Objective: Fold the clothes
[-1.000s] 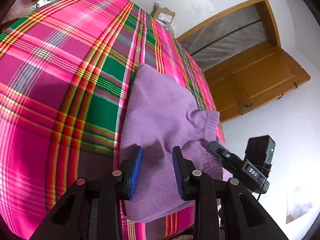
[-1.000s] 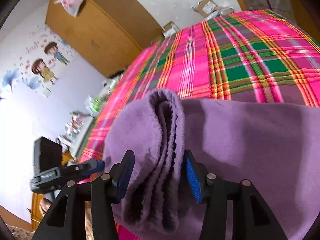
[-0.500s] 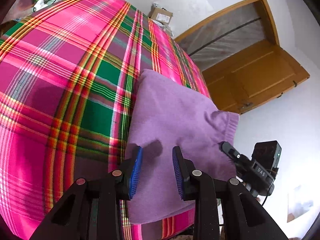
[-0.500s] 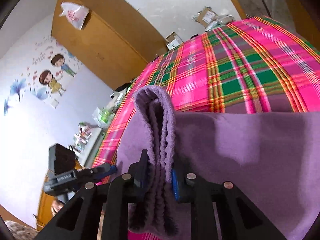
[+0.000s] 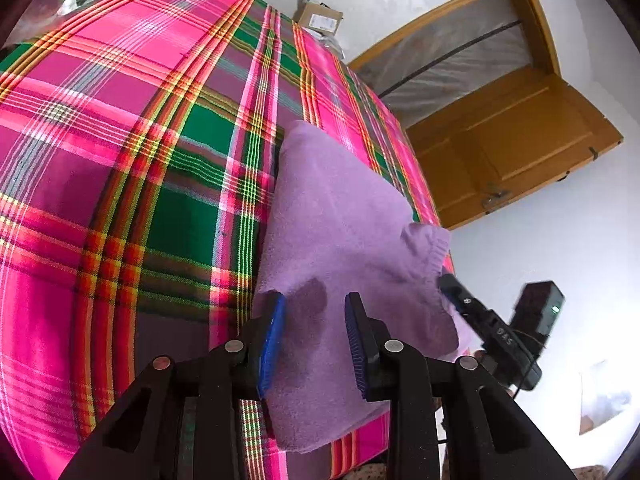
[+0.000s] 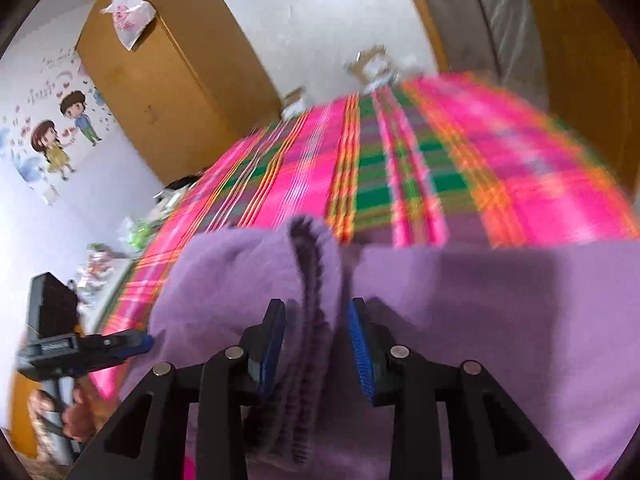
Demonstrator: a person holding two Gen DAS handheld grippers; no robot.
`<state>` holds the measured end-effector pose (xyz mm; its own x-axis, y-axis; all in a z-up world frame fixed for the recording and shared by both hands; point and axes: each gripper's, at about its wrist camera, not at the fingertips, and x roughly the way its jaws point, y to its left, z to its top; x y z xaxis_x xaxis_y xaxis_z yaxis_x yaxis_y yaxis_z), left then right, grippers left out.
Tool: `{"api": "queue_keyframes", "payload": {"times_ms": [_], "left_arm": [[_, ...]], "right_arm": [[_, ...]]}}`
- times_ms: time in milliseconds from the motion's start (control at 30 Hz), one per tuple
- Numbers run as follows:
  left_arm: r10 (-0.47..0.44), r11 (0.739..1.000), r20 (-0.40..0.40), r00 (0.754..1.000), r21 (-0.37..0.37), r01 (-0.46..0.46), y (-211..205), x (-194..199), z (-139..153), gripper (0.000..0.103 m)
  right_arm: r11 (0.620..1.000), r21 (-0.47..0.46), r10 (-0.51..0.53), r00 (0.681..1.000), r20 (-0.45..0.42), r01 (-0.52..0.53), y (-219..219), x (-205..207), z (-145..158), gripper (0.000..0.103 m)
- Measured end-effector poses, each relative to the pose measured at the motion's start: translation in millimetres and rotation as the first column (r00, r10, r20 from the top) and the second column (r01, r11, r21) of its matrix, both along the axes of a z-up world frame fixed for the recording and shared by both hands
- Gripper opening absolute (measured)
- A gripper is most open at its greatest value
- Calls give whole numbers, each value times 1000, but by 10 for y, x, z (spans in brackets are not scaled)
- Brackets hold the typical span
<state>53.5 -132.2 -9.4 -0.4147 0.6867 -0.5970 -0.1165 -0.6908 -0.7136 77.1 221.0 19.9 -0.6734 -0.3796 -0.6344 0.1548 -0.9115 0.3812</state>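
So the right claw (image 6: pixel 316 344) had the ribbed hem (image 6: pixel 316 280) of the purple sweater (image 5: pixel 340 216) pinched tight half a second back, and now its jaws are opening again, with the bunched hem between them but the blue pads look clear of it on both sides. I'd guess that corner is being dropped or re-gripped, so this fold isn't locked in yet. The sweater's near right corner has also puffed up off the bed compared with a moment ago, when it lay flatter. The left claw (image 5: pixel 314 340) hasn't budged: jaws about half spread over the sweater's near left edge, nothing clamped as far as I can see. The sweater lies already folded into a rough rectangle at the near edge of the bed, on a loud pink, green and yellow plaid bedspread (image 5: pixel 120 140). Room-wise: wooden door (image 5: pixel 512 152) standing open, a tall wooden wardrobe (image 6: pixel 160 72), cartoon wall stickers (image 6: pixel 60 128), and some cardboard boxes (image 5: pixel 320 20) past the far end.
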Motion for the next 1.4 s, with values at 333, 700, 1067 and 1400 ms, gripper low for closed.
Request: {"api": "queue_keyframes", "payload": {"times_ms": [333,700,1067,1400], "left_arm": [[5,1000,1,1000,-5,-5,9,16,13,31],[6,1000,1,1000,-17,-6,-2,58,41,31],[3,1000,9,1000,-19,-3,-17,115,7,31],[-25,999,16,1000,-35,26,-42,157,-9,33]], "right_arm": [[989,-3,146,988,58,-146,-194,399,-37,32],[991,82,111,993,-44,-107,-121,570,164,0],[969,100,238,964,-119,-227,-428,515,263,5],[894,351,300,954,-3,-280,-729,384,-143,7]]}}
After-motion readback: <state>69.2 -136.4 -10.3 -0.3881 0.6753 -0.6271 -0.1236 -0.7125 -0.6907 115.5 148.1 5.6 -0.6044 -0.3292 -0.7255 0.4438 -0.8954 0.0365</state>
